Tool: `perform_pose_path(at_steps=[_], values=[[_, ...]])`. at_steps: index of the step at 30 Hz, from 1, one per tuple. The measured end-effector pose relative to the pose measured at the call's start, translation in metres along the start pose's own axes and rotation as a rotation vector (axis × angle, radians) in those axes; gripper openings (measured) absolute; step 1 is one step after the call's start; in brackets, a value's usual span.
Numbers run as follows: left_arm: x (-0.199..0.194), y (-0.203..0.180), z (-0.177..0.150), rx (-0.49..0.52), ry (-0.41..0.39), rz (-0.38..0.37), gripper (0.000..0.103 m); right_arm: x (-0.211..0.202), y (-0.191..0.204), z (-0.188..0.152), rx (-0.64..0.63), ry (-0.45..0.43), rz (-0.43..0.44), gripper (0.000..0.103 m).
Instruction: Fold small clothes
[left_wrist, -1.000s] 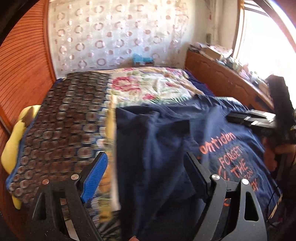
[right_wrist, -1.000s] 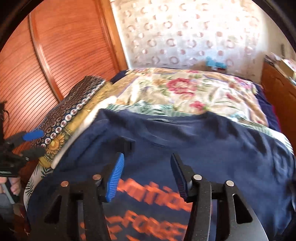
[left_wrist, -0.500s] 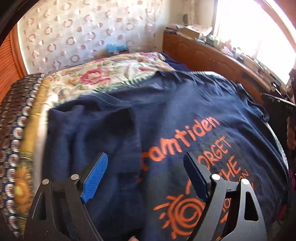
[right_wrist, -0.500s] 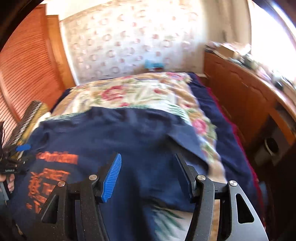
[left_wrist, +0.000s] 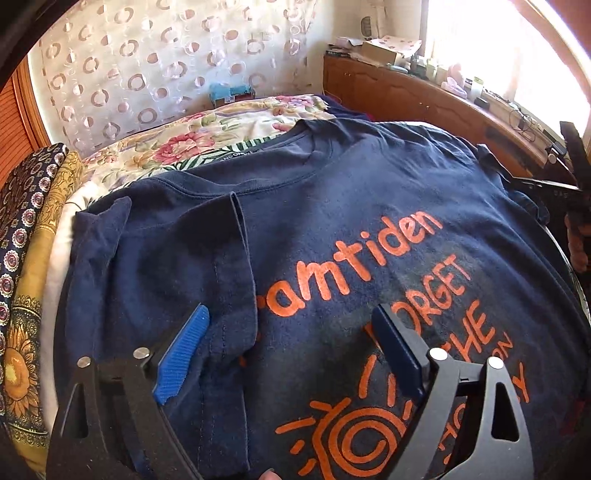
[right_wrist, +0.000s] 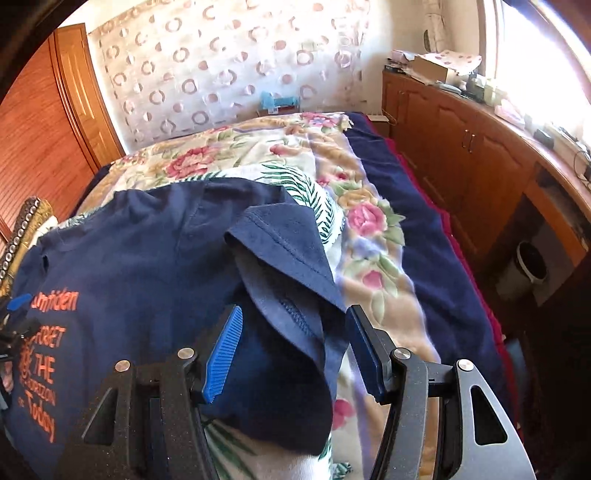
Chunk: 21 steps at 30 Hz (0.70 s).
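A navy T-shirt (left_wrist: 332, 229) with orange lettering lies face up across a bed, on a floral bedspread (right_wrist: 369, 221), its collar toward the head of the bed and its hem toward the foot, where the person stands. One sleeve is already folded in over the chest on the side of the bed with the patterned blankets (left_wrist: 26, 236). The left gripper (left_wrist: 291, 347) hovers over the chest print, its jaws opening wide with only flat cloth beneath them and nothing pinched. At the opposite side of the bed, the right gripper (right_wrist: 295, 339) hovers over the other sleeve (right_wrist: 280, 251), which stands rumpled and half lifted; the sleeve's hem sits between the half-parted jaws, but the pads do not appear to press on it, so it is released rather than grasped. The likely trouble lies here: if the jaws close on the raised fold as it stands, they may catch only the top layer or bunch the sleeve, leaving a crooked, lumpy fold. Pinching too deep could also snag the bedspread under the shirt and drag it along. The shirt's side also sits close to the bed's edge by the wooden cabinets (right_wrist: 480, 155), so a hard pull might slide the cloth off. The left gripper, holding nothing, cannot anchor the shirt, so the first fold may shift.
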<state>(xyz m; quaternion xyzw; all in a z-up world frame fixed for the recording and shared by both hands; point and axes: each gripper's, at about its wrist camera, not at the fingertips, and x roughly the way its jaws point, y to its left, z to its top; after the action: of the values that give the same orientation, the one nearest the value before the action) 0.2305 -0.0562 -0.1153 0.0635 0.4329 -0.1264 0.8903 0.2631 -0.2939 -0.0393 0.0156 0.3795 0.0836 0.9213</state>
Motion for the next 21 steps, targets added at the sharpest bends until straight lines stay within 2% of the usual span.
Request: perform_pose_path(at_steps=[4,5,7,9,15,21], values=[[0.000,0.000,0.000,-0.001,0.000,-0.001,0.091,0.005,-0.018,0.012,0.001,0.023,-0.009,0.059],[0.001,0.001,0.000,0.000,0.000,0.000,0.091,0.003,-0.021,0.013,0.002,0.023,-0.005,0.055],[0.000,0.000,0.000,0.000,0.000,0.000,0.091,-0.001,-0.019,0.013,0.007,0.016,0.034,0.024],[0.000,0.000,0.000,0.000,0.000,0.000,0.091,-0.005,-0.017,0.013,-0.004,0.000,0.026,0.009],[0.001,0.000,0.000,-0.002,0.000,0.000,0.091,-0.036,-0.006,0.017,-0.023,-0.082,0.005,0.007],[-0.002,0.003,-0.001,-0.014,-0.006,0.004,0.091,-0.073,0.035,0.030,-0.084,-0.146,0.100,0.007]])
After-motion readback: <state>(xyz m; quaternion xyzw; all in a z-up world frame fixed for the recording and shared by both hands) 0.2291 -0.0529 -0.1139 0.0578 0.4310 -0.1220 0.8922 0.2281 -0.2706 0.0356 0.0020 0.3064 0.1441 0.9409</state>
